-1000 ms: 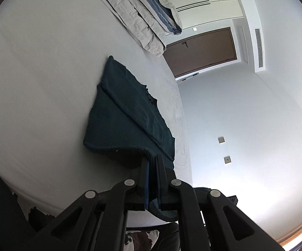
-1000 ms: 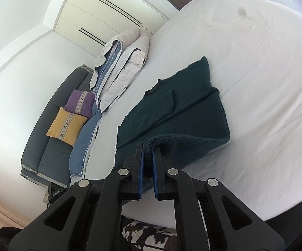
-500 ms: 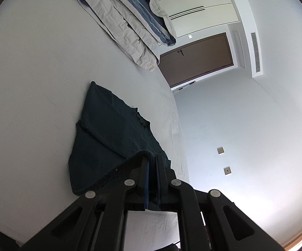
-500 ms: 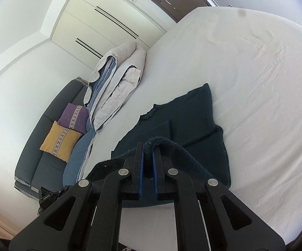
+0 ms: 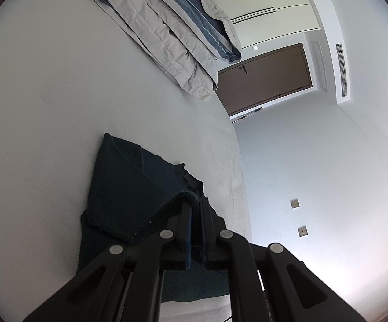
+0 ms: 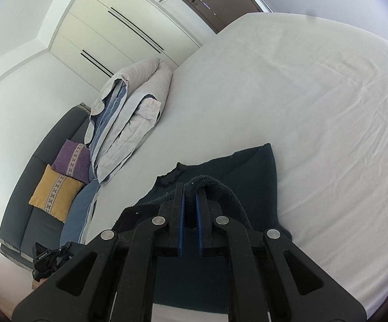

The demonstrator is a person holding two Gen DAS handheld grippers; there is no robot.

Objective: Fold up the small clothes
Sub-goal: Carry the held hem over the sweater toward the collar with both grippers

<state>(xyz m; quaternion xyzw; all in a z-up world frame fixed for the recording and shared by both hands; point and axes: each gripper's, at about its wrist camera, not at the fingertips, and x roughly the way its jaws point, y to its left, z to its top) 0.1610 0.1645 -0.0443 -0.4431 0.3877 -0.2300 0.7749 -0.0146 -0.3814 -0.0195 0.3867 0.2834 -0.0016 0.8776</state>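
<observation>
A dark teal knit garment (image 5: 129, 182) lies on the white bed (image 5: 46, 102), its near edge lifted and carried over the rest. My left gripper (image 5: 194, 205) is shut on one corner of that edge. My right gripper (image 6: 190, 190) is shut on the other corner; the garment (image 6: 250, 171) drapes over its right finger and the collar (image 6: 174, 174) shows just beyond the tips. The cloth under both grippers is hidden by the fingers.
A folded grey and blue duvet (image 5: 172, 26) lies at the far side of the bed (image 6: 314, 112); it also shows in the right wrist view (image 6: 129, 112). A dark sofa with purple (image 6: 72, 158) and yellow (image 6: 54, 190) cushions stands beside the bed. A brown door (image 5: 263, 75) is beyond.
Both grippers have carried the held edge forward over the garment toward its collar end. The visible flat part of the garment has grown shorter.
</observation>
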